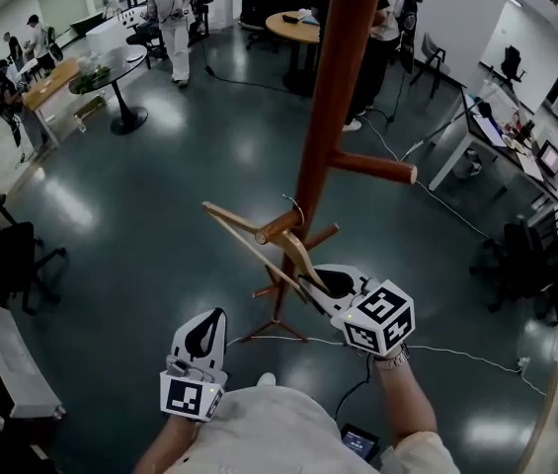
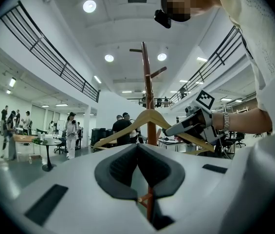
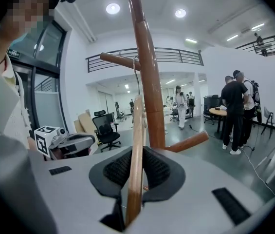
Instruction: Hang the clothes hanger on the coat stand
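A tall brown wooden coat stand (image 1: 323,117) rises right in front of me, with short pegs sticking out of it. A pale wooden hanger (image 1: 229,220) hangs tilted beside the pole, and its wire hook (image 1: 294,206) loops over a lower peg (image 1: 279,227). My right gripper (image 1: 318,284) is shut on the hanger's near arm. In the right gripper view that arm (image 3: 137,150) runs upright between the pads (image 3: 156,172), and the pole (image 3: 144,57) stands just behind. My left gripper (image 1: 206,332) is lower left of the stand, shut and holding nothing. The left gripper view shows the hanger (image 2: 122,129) and the right gripper (image 2: 186,126).
The stand's feet (image 1: 274,334) spread on the dark glossy floor, and a white cable (image 1: 456,355) runs past them. Another peg (image 1: 372,168) points right. Black office chair (image 1: 7,255) at left, desks with monitors (image 1: 516,136) at right, round tables and standing people (image 1: 172,18) farther back.
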Motion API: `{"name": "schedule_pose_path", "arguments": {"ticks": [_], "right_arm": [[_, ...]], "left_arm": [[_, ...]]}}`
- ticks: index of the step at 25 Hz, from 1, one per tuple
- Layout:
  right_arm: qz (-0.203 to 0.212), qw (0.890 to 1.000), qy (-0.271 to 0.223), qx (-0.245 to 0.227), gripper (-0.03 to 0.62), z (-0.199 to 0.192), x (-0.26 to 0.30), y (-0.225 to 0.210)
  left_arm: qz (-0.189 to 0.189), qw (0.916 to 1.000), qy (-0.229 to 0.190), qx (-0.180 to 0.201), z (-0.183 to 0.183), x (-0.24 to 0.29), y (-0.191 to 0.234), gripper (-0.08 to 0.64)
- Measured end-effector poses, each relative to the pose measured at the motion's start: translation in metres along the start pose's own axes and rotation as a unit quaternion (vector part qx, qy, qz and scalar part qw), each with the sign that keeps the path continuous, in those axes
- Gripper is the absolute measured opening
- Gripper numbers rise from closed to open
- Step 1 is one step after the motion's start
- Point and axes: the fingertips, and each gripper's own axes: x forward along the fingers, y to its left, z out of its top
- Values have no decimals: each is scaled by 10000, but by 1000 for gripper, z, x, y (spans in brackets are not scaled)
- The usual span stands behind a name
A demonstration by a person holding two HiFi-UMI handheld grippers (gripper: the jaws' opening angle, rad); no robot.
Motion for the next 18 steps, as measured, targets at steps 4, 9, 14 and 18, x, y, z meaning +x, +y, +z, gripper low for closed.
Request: {"name": "schedule_pose_path", "arguments": {"ticks": [4, 9, 14, 18], "right_arm": [[-36, 9999, 60, -155, 67, -4, -1, -7], [-45, 9997, -25, -243, 67, -8, 0, -12], [-128, 9991, -76, -386, 68, -9, 2, -12], [-155, 9990, -159, -382, 69, -7, 0, -10]], "left_arm": [[53, 10000, 39, 64, -1, 3, 2, 12], [43, 9999, 74, -67, -7, -1, -1, 12], [-9, 9999, 105, 25, -10, -3, -4, 12], [-58, 9999, 108, 16, -10, -6, -7, 12]]}}
